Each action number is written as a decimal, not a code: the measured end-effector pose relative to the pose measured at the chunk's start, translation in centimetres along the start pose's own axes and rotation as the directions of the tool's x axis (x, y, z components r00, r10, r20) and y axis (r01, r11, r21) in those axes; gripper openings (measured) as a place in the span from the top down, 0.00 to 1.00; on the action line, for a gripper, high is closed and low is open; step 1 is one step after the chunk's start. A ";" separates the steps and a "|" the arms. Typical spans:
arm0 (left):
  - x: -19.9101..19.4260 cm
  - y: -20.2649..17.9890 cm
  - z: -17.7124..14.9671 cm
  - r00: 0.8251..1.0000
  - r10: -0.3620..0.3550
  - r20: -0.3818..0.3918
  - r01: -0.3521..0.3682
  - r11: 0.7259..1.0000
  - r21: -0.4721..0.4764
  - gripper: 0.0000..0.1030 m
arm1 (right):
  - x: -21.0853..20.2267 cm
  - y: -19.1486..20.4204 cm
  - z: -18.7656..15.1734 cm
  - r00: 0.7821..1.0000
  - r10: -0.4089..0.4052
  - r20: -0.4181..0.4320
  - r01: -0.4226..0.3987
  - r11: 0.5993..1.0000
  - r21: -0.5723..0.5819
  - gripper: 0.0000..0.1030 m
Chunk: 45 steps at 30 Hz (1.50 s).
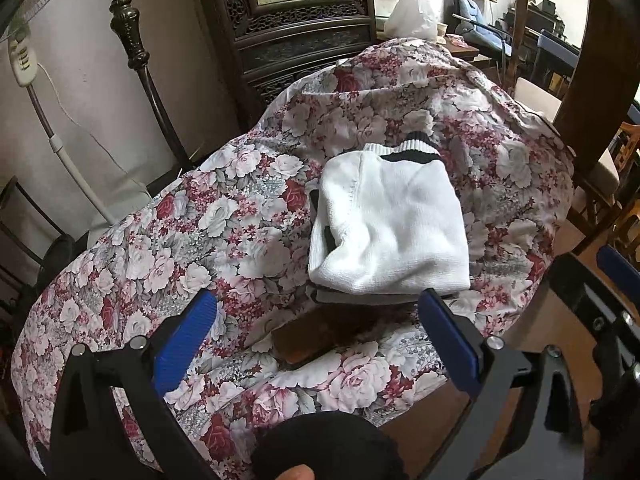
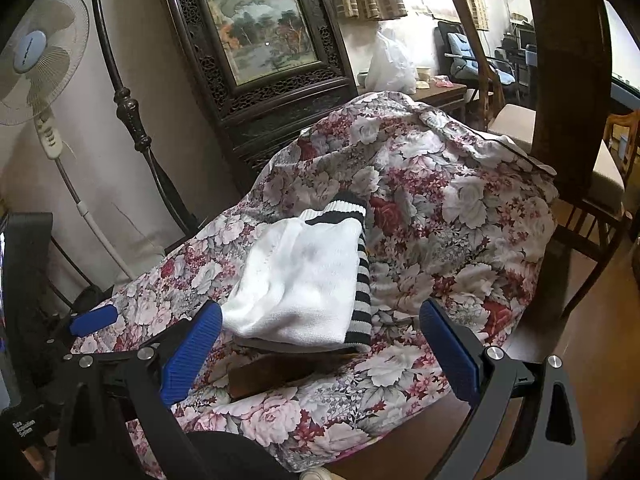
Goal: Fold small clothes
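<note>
A small white knit garment with black-striped cuffs lies folded on a floral cloth that covers a table. It also shows in the right wrist view, where a black-and-white striped edge runs down its right side. My left gripper is open and empty, just in front of the garment. My right gripper is open and empty, also just short of the garment's near edge. The right gripper's frame shows at the right of the left wrist view.
A bare patch of brown tabletop shows through the floral cloth below the garment. A carved dark cabinet stands behind. A standing fan is at the left. Wooden chairs stand at the right.
</note>
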<state>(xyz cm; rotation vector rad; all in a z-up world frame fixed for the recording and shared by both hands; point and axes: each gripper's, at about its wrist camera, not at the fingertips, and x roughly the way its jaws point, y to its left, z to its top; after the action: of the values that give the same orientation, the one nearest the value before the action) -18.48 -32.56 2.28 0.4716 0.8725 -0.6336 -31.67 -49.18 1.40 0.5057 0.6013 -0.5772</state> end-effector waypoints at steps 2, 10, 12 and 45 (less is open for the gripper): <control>0.0 0.1 0.0 1.000 -0.002 0.000 0.002 1.000 -0.003 0.04 | 0.1 0.0 0.1 1.000 -0.003 -0.001 0.003 1.000 -0.001 0.04; 0.0 0.0 0.1 1.000 0.000 -0.005 0.000 1.000 -0.007 0.04 | 0.2 0.0 0.0 1.000 -0.001 -0.007 0.001 1.000 -0.001 0.04; -0.1 -0.1 0.0 1.000 -0.002 -0.004 0.002 1.000 -0.004 0.05 | 0.2 0.0 0.1 1.000 -0.002 -0.007 0.002 1.000 0.000 0.04; 0.0 -0.3 0.3 1.000 -0.005 -0.011 0.005 1.000 -0.010 0.04 | 0.2 0.0 0.2 1.000 -0.003 -0.008 0.003 1.000 0.003 0.04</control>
<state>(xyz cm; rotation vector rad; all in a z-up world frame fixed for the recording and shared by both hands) -18.57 -32.97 2.40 0.4648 0.8867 -0.6314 -31.44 -49.39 1.43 0.5103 0.6086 -0.5791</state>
